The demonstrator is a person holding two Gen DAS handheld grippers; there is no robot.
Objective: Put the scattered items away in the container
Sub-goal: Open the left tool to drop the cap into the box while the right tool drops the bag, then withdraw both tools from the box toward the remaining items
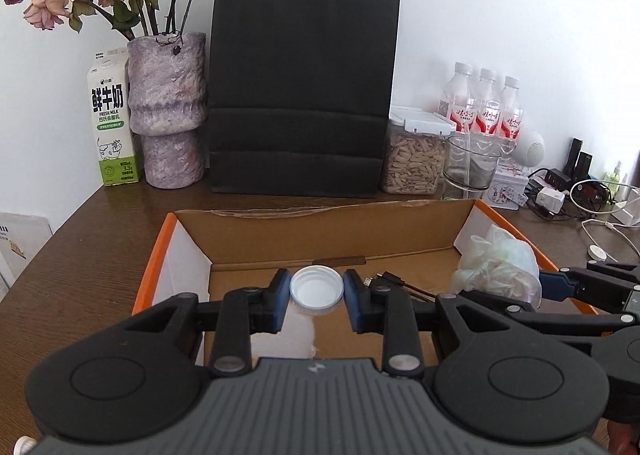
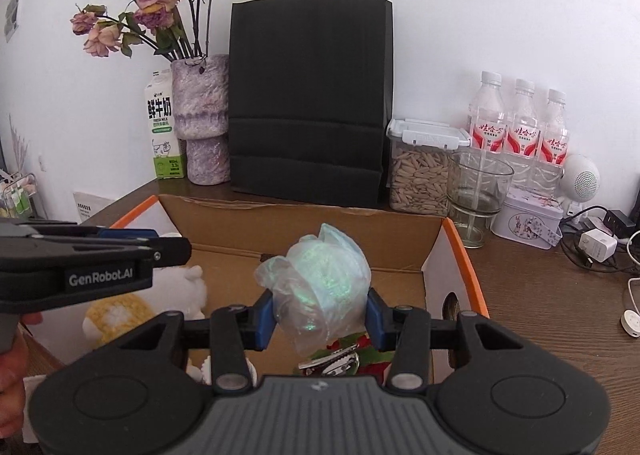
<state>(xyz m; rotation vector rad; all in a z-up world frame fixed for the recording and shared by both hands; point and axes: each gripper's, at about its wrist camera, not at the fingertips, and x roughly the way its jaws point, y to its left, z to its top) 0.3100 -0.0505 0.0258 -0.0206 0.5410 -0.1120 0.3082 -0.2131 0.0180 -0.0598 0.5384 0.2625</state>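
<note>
The box sits open in front of you, its long axis running left to right, and both loads hang over its floor, so each drop is straight down and neither hand needs to reach farther. Your left gripper pinches a white cap by its rim, above the left-centre of the box, with a cable lying on the floor just to its right. Your right gripper squeezes a crumpled plastic bag above the right half, directly over a metal clip and something red already inside.
</note>
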